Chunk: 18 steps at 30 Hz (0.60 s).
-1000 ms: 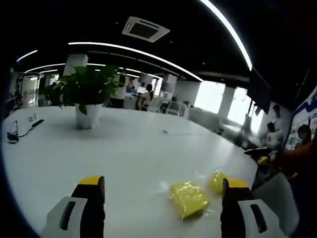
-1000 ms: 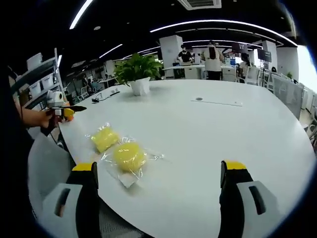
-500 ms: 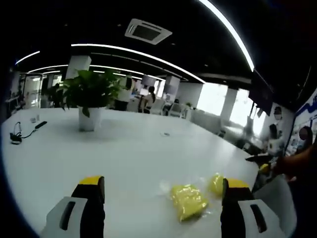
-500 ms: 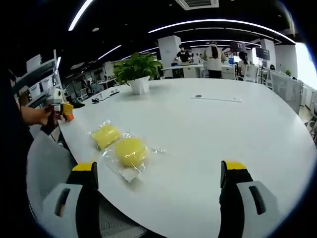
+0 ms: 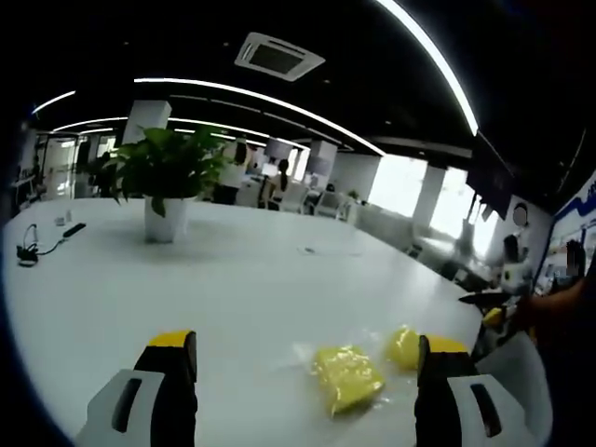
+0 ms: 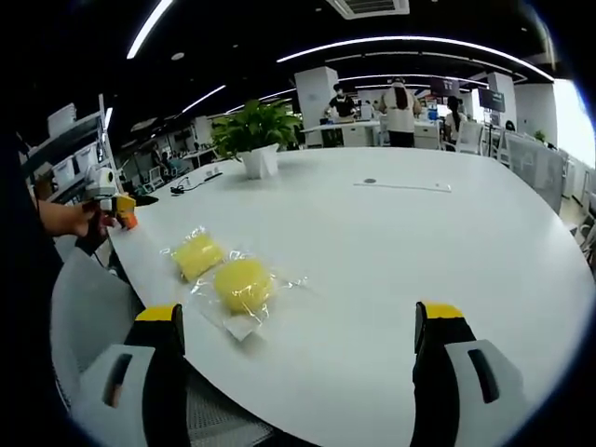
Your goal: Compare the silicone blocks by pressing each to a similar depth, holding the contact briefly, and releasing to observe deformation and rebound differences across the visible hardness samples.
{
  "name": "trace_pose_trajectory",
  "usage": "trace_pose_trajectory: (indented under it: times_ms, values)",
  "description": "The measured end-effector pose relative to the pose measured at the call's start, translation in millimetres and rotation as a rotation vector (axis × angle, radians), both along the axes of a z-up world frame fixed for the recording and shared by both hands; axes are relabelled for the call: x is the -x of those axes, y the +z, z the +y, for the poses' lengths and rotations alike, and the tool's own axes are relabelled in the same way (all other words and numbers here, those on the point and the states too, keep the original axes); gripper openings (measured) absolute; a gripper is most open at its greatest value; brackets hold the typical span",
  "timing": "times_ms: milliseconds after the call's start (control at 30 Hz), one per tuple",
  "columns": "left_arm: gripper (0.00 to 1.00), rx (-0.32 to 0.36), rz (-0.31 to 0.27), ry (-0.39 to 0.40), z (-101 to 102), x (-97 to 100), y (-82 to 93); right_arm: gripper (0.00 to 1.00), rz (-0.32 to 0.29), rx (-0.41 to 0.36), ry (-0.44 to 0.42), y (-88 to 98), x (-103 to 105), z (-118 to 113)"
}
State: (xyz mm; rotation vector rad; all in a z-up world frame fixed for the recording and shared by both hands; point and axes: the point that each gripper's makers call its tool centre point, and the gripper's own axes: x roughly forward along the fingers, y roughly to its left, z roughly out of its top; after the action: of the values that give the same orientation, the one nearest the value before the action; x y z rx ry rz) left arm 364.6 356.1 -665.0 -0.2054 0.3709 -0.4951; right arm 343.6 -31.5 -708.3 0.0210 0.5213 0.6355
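Two yellow silicone blocks in clear plastic bags lie near the edge of a white table (image 5: pixel 233 279). In the left gripper view the squarish block (image 5: pixel 345 375) lies low between the jaws, with the rounder block (image 5: pixel 405 346) to its right. My left gripper (image 5: pixel 307 341) is open and hangs short of them, touching nothing. In the right gripper view the squarish block (image 6: pixel 197 256) and the round block (image 6: pixel 242 284) lie left of centre. My right gripper (image 6: pixel 299 311) is open and apart from both. A hand holds the left gripper (image 6: pixel 112 198) at the far left.
A potted plant (image 5: pixel 163 177) (image 6: pixel 251 135) stands far back on the table, with cables (image 5: pixel 37 250) near it. A white chair back (image 6: pixel 84 307) sits at the table's edge by the blocks. People and desks fill the office behind.
Both views have shifted slightly with the hands. The blocks lie where they were, and both grippers stay open.
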Motion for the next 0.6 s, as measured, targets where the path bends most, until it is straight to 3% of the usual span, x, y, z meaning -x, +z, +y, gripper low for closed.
trace_pose_trajectory:
  times_ms: [600]
  values:
    - [1.0,0.075,0.04,-0.068,-62,-32.4,16.6,0.97,-0.007,-0.02,-0.04,1.9,3,-6]
